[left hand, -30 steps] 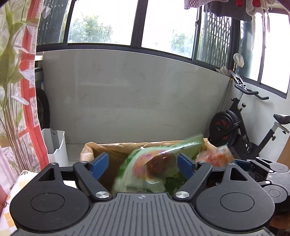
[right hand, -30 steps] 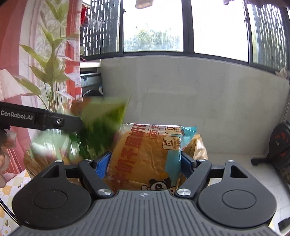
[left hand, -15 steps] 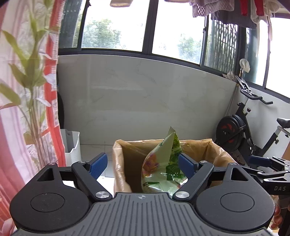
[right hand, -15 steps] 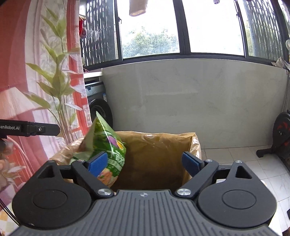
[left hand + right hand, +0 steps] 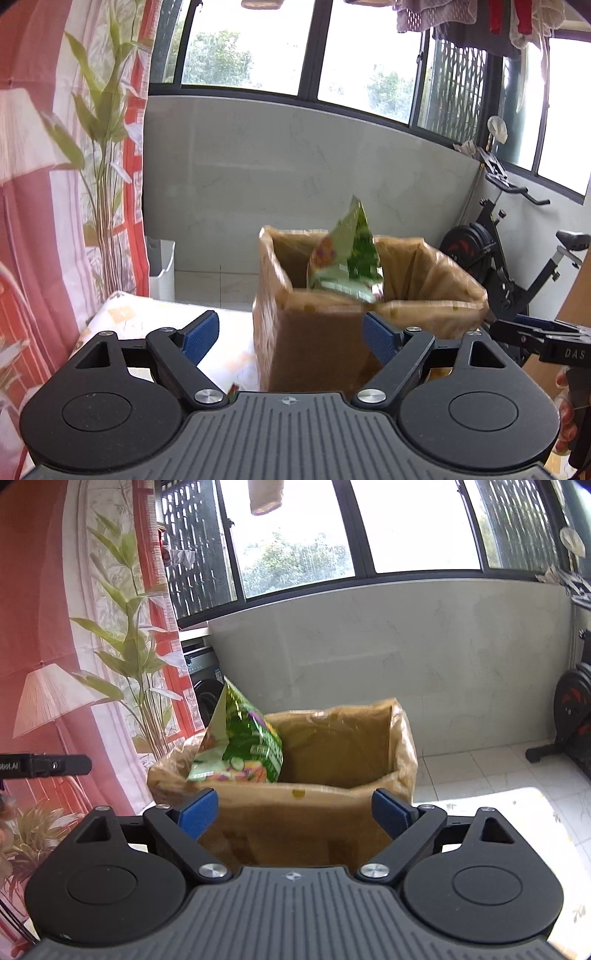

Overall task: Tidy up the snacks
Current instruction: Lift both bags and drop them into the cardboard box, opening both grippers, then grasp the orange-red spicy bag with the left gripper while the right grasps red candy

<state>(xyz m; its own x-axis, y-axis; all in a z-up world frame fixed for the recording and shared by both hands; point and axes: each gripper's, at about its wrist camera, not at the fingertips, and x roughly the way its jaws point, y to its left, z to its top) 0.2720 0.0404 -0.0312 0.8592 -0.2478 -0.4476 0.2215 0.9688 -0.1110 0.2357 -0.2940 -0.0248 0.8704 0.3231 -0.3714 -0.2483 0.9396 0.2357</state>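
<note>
Left wrist view shows my left gripper [image 5: 291, 334] in the lower middle of the frame, its blue pads spread wide with nothing between them. Behind it, in the middle of the frame, stands a brown cardboard box [image 5: 314, 347] lined with a yellowish plastic bag, on a worktop [image 5: 147, 314] with a light patterned cloth. A green snack bag [image 5: 345, 258] sticks up out of the box opening, one corner pointing up; it looks a little blurred. At the right edge I see my right gripper [image 5: 532, 332] from the side.

Right wrist view shows my right gripper [image 5: 294, 812] also spread wide and holding nothing. The same box [image 5: 280, 823] is just behind the pads, and the green snack bag [image 5: 240, 746] leans inside it at the left side of the opening, tilted. An exercise bike [image 5: 570, 716] stands at the right edge on the tiled floor.
</note>
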